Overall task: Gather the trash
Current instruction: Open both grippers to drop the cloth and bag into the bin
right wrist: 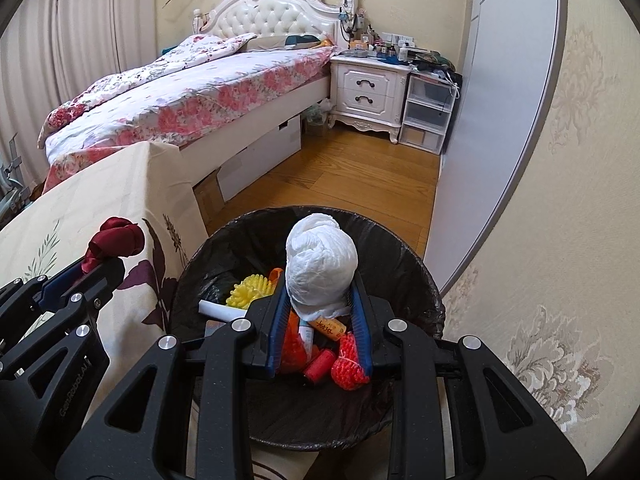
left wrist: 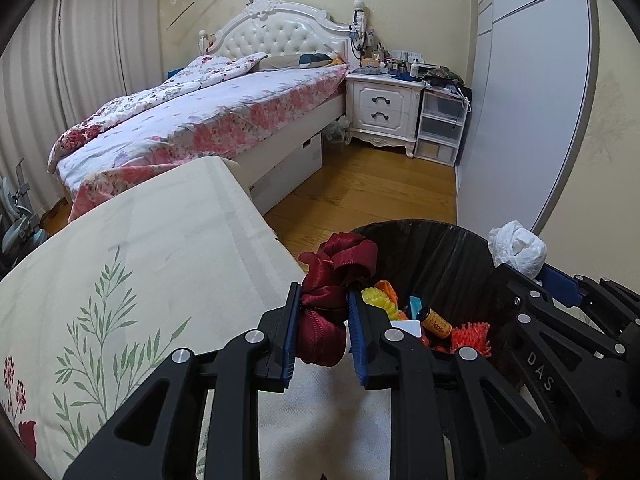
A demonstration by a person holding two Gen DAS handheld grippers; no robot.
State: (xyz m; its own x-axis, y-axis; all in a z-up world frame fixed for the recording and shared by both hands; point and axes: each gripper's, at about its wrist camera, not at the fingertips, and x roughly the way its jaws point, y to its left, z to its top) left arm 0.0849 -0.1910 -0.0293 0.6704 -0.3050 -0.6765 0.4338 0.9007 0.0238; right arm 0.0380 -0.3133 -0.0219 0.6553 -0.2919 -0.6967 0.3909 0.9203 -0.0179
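Observation:
My left gripper is shut on a crumpled dark red ribbon, held at the left rim of a black-lined trash bin. My right gripper is shut on a white wad of tissue, held over the open bin. The bin holds several pieces of trash: a yellow spiky item, red-orange mesh balls, a small brown bottle and a white paper roll. The ribbon also shows in the right wrist view, and the tissue in the left wrist view.
A table with a cream floral cloth stands left of the bin. Beyond lie wood floor, a bed with floral bedding, a white nightstand with clutter, plastic drawers and a wardrobe door on the right.

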